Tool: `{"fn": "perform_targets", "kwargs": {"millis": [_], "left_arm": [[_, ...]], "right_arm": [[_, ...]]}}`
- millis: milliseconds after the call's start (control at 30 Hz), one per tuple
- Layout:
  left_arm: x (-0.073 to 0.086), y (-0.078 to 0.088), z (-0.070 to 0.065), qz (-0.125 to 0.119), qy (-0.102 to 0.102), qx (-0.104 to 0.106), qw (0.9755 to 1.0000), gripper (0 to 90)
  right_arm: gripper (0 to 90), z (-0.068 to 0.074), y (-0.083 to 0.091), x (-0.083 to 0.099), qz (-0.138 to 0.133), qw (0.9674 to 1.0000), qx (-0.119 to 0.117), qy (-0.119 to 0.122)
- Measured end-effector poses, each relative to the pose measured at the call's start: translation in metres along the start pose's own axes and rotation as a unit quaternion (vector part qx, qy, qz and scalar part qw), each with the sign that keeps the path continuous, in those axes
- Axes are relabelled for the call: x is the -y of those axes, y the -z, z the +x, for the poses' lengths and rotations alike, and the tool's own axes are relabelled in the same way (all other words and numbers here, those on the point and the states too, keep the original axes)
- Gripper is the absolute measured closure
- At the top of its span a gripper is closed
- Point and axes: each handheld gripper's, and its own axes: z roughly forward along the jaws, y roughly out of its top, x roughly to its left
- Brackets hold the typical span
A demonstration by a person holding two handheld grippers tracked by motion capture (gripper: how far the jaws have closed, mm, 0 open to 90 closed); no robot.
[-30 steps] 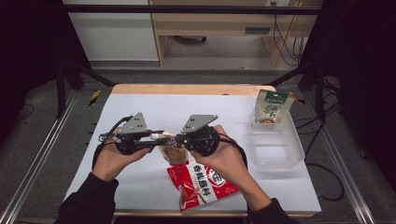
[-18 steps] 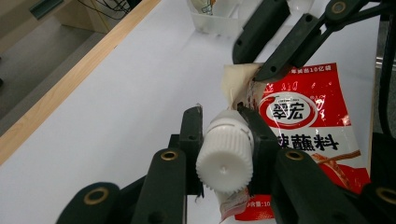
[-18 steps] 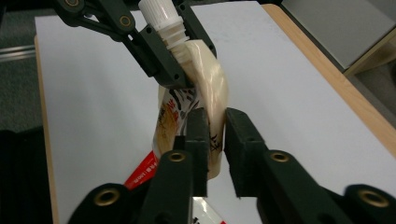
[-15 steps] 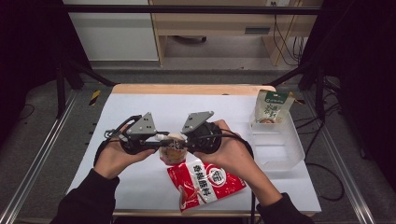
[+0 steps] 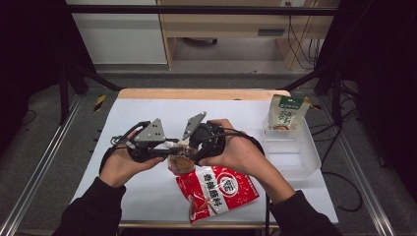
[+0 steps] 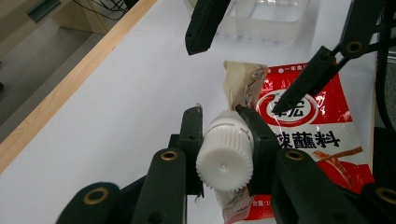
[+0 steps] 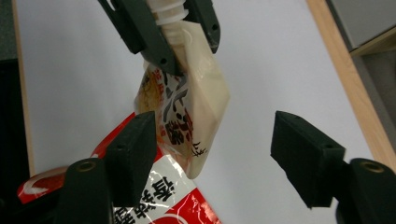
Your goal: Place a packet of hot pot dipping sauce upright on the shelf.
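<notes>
A small spouted pouch [image 5: 179,165] with a white ribbed cap [image 6: 225,156] hangs above the white table. My left gripper [image 6: 223,125] is shut on the cap, one pad on each side of it. In the right gripper view the pouch [image 7: 187,121] dangles from the left gripper [image 7: 180,28]. My right gripper [image 7: 219,140] stands open around the pouch's lower part; its jaws have just been opening and its pads are clear of the pouch. Both grippers meet over the table's middle, left gripper [image 5: 167,146] and right gripper [image 5: 186,152]. A red sauce packet [image 5: 219,189] lies flat beneath them.
A clear plastic tub [image 5: 295,152] sits at the right side of the table, with a green and white carton [image 5: 286,113] standing at its far end. The table's far edge is a wooden strip [image 5: 196,93]. White tabletop lies bare to the left and behind the hands.
The right gripper's jaws have spread apart and let go of the pouch body. The left gripper keeps its hold on the cap. Both hands have stayed in place.
</notes>
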Motion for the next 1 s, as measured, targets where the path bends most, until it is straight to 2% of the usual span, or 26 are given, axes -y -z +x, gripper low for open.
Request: {"fn": "perform_targets", "kwargs": {"millis": [67, 100, 133, 167, 200, 233, 267, 300, 400, 433, 467, 600, 667, 700, 900, 967, 1000], "left_arm": [[0.000, 0.000, 0.000, 0.002, -0.002, 0.000, 1.0000, 73.0], [0.000, -0.001, 0.000, 0.002, -0.002, 0.003, 1.0000, 73.0], [0.000, -0.001, 0.000, 0.002, -0.002, 0.003, 1.0000, 73.0], [0.000, -0.002, -0.001, 0.001, -0.003, 0.002, 1.0000, 73.0], [0.000, -0.002, -0.001, 0.001, -0.003, 0.002, 1.0000, 73.0], [0.000, -0.002, -0.001, 0.001, -0.003, 0.002, 1.0000, 73.0], [0.000, -0.002, -0.001, 0.001, -0.003, 0.002, 1.0000, 73.0], [-0.001, -0.003, -0.002, 0.001, -0.005, 0.003, 1.0000, 73.0], [-0.001, -0.003, -0.002, 0.000, -0.007, 0.004, 1.0000, 73.0], [-0.001, -0.003, -0.002, 0.000, -0.008, 0.004, 1.0000, 73.0], [-0.001, -0.003, -0.002, 0.000, -0.008, 0.005, 1.0000, 73.0], [-0.001, -0.004, -0.001, -0.002, -0.007, 0.004, 1.0000, 72.9], [0.000, -0.004, -0.001, -0.001, -0.007, 0.005, 1.0000, 72.9], [0.000, -0.004, 0.000, -0.002, -0.005, 0.004, 1.0000, 72.9], [0.002, -0.006, 0.001, -0.011, 0.007, 0.002, 0.9999, 72.2], [0.002, -0.006, 0.001, -0.018, 0.011, 0.000, 0.9998, 64.3], [0.002, -0.006, 0.001, -0.020, 0.015, -0.003, 0.9997, 64.3]], "right_arm": [[28.1, -0.001, 0.000, 0.000, 0.003, 1.0000, -0.005, 0.000], [32.5, -0.003, -0.001, -0.002, 0.007, 0.9999, -0.016, -0.002], [32.5, -0.003, -0.001, -0.002, 0.007, 0.9999, -0.016, -0.002], [38.8, -0.005, -0.002, -0.003, 0.010, 0.9998, -0.019, 0.001], [38.8, -0.005, -0.002, -0.003, 0.010, 0.9998, -0.019, 0.001], [48.7, -0.006, -0.002, -0.003, 0.013, 0.9996, -0.024, 0.005], [48.7, -0.006, -0.002, -0.003, 0.013, 0.9996, -0.024, 0.005], [55.6, -0.006, -0.002, -0.004, 0.017, 0.9994, -0.030, 0.008], [60.5, -0.005, -0.003, -0.005, 0.018, 0.9992, -0.034, 0.008], [67.0, -0.004, -0.004, -0.005, 0.021, 0.9991, -0.036, 0.012], [67.0, -0.004, -0.004, -0.005, 0.021, 0.9991, -0.036, 0.012], [78.5, -0.003, -0.005, -0.007, 0.026, 0.9989, -0.038, 0.013], [80.2, -0.003, -0.005, -0.007, 0.027, 0.9988, -0.039, 0.013], [83.9, -0.002, -0.004, -0.008, 0.031, 0.9987, -0.039, 0.008], [86.9, -0.004, -0.001, -0.011, 0.038, 0.9988, -0.032, 0.003], [87.3, -0.006, 0.002, -0.013, 0.042, 0.9986, -0.032, 0.001], [87.3, -0.006, 0.002, -0.013, 0.042, 0.9986, -0.032, 0.001]]}}
